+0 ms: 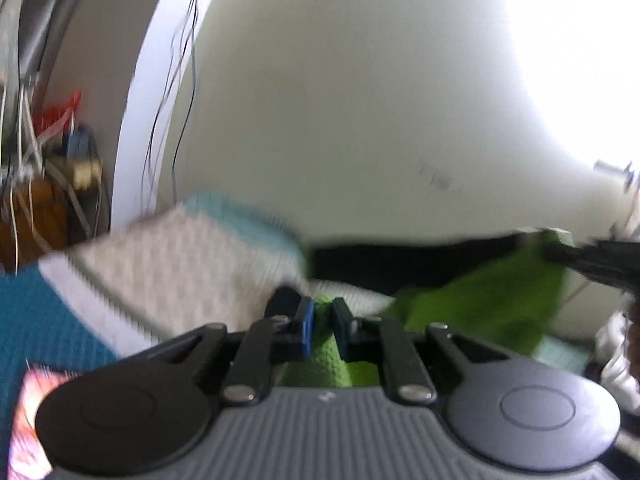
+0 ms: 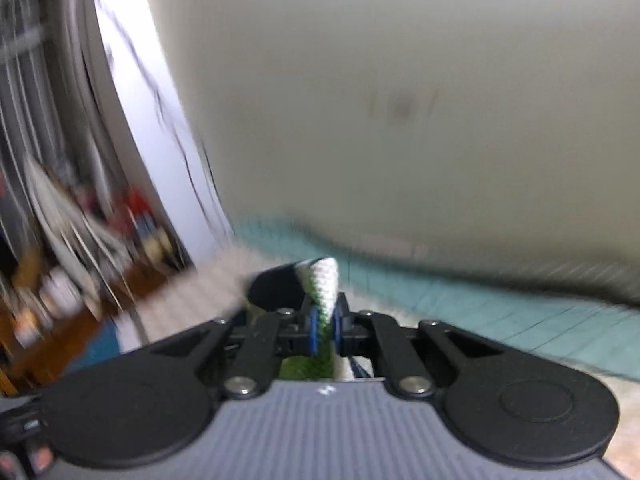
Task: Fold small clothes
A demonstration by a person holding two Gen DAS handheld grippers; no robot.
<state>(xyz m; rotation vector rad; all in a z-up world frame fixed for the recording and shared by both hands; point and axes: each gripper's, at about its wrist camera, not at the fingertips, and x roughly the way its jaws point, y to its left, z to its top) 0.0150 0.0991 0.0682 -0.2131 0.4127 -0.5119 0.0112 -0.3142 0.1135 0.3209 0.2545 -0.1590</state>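
A small green knitted garment [image 1: 492,304] with a white edge hangs stretched between both grippers above the bed. My left gripper [image 1: 323,320] is shut on one green corner, which bunches up between the blue pads. At the right edge of the left wrist view the other gripper [image 1: 596,260] holds the far end of the green cloth. In the right wrist view, my right gripper [image 2: 325,326] is shut on the garment's white-and-green edge [image 2: 325,284], which pokes up past the pads. Both views are blurred.
A bedspread with white textured [image 1: 160,264], teal [image 1: 44,320] and light blue [image 2: 480,300] patches lies below. A pale wall [image 1: 360,100] fills the background. Dangling wires [image 1: 180,80] and cluttered shelves [image 1: 52,152] stand at the left. A pink patterned item [image 1: 28,412] lies at the lower left.
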